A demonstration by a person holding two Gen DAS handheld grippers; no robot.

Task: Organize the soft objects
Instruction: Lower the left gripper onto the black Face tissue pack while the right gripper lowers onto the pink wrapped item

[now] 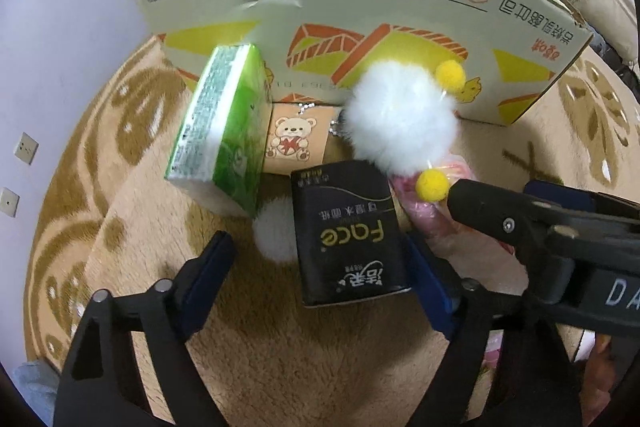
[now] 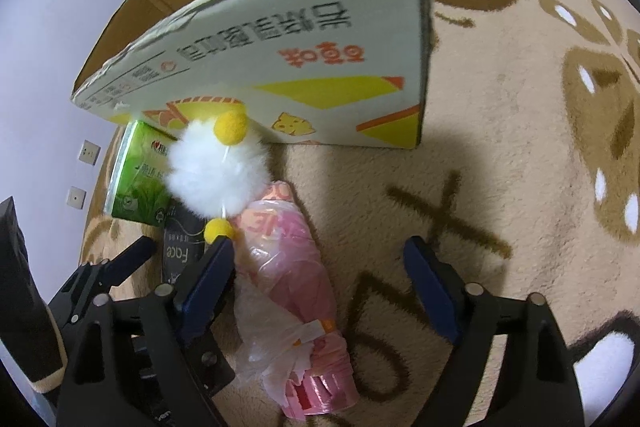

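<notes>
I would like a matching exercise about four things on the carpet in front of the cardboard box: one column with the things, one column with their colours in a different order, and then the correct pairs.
Things:
1. tissue pack leaning against the cardboard box
2. tissue pack marked "Face"
3. fluffy pom-pom
4. plastic-wrapped roll

Colours:
A. pink
B. black
C. green
D. white, with two small yellow balls

Pairs: 1-C, 2-B, 3-D, 4-A
</notes>
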